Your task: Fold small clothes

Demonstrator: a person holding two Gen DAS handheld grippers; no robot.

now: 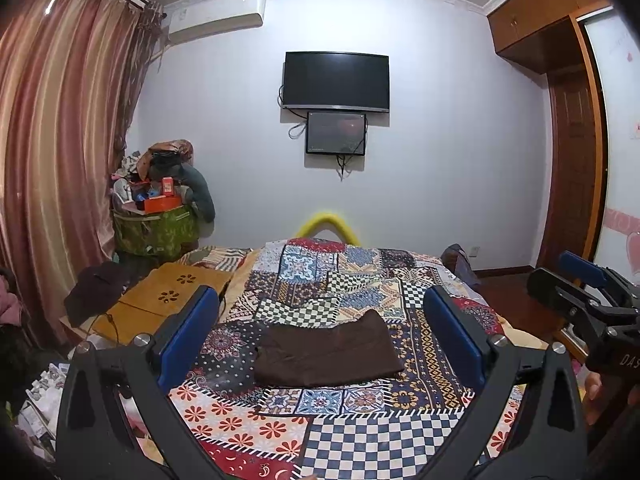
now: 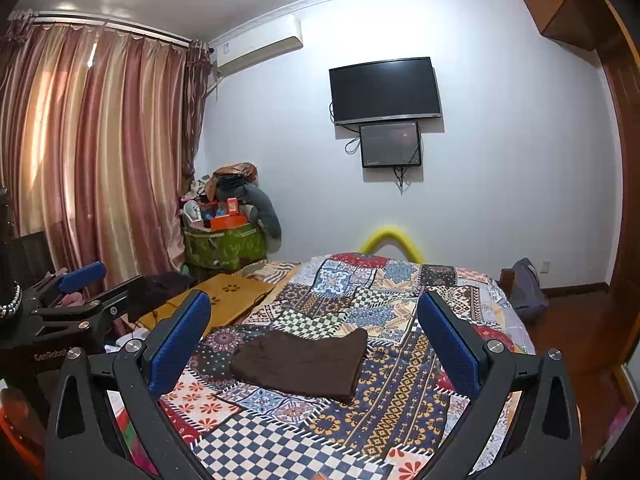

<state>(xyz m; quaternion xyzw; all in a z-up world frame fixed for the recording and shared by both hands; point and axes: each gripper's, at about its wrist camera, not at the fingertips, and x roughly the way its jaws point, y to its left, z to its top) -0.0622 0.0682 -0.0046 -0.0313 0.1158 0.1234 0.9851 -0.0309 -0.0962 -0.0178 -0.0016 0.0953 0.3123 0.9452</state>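
Brown folded garment (image 1: 328, 354) lies ahead between the open left claw (image 1: 320, 320) fingers.

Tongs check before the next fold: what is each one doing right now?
Left tongs: open, holding nothing.
Right tongs: open, holding nothing.

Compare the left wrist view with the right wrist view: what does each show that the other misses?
Left only: the right tool at the frame's right edge, and a fingertip.
Right only: the left tool at the frame's left edge, and a grey bag beside the bed.
Both: the brown garment lying on the patchwork bedspread, both tools open and empty.
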